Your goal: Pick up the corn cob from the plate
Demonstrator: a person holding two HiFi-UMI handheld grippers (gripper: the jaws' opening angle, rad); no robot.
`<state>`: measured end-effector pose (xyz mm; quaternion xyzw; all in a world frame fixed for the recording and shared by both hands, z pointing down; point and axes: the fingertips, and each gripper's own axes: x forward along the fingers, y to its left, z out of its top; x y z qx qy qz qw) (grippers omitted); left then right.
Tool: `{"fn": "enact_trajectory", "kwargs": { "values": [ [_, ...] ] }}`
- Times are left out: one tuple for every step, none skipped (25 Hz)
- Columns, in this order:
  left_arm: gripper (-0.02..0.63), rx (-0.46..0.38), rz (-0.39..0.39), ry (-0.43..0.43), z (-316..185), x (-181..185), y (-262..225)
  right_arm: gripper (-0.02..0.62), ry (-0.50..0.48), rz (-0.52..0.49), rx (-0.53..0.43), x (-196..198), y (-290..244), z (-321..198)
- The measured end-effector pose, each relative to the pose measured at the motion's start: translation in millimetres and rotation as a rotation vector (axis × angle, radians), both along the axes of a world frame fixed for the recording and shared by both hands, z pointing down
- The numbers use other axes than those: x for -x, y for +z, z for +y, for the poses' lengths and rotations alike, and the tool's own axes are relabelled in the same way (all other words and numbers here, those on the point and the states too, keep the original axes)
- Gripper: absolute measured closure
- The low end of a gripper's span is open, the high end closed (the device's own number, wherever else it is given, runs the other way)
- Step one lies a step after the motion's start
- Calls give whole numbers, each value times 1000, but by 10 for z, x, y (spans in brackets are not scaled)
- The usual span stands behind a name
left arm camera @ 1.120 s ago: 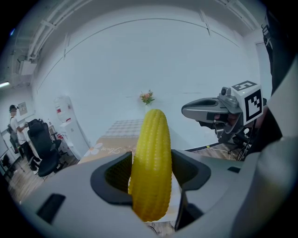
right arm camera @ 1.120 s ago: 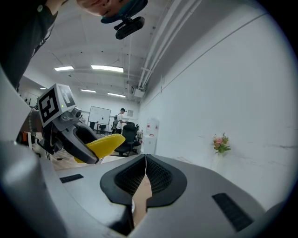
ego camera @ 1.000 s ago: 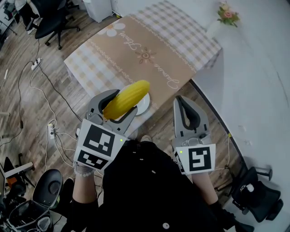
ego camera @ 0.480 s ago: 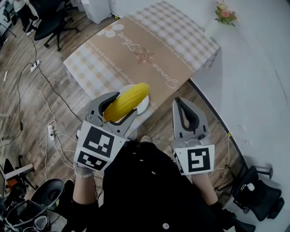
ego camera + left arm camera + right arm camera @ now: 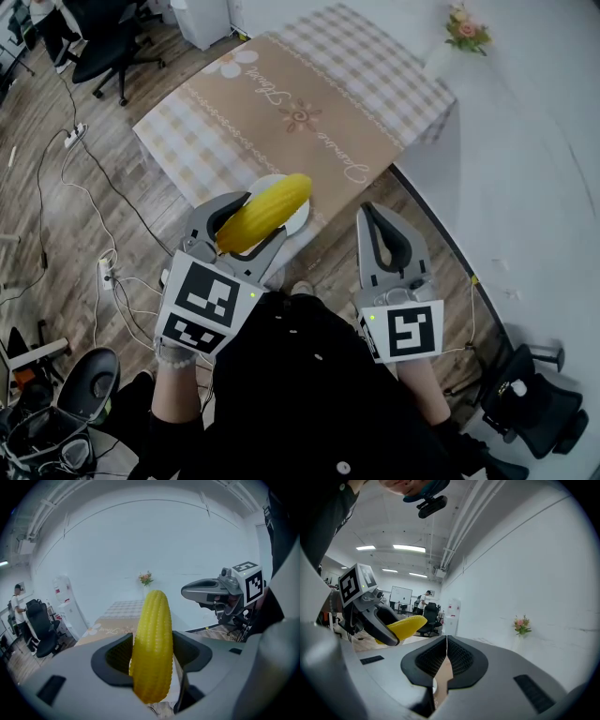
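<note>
Just over the plate (image 5: 298, 218) at the table (image 5: 309, 112) edge, left tongs (image 5: 248, 225) clamp the corn cob (image 5: 265, 212); right tongs (image 5: 375, 217) closed.

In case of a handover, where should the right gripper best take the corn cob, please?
Probably the free upper end of the corn cob, which juts past the left gripper clamped on its lower half; bring the right gripper in from the right.

- You have a table (image 5: 187, 141) in front of you, covered with a checked cloth (image 5: 394, 70).
- A brown runner (image 5: 300, 117) with printed flowers lies along its middle.
- A white plate (image 5: 296, 221) sits at the near edge, on the runner's end.
- To your left, cables (image 5: 94, 178) and a power strip (image 5: 105, 272) lie on the wooden floor (image 5: 47, 225).
</note>
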<state>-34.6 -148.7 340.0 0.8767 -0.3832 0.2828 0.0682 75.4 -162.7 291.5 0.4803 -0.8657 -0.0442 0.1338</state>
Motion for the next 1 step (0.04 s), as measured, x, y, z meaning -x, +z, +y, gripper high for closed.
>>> {"fn": "enact_trajectory", "kwargs": {
  "values": [
    [339,0,0,-1,1,7,0,552,-1,1,1,5,-1,4]
  ]
}}
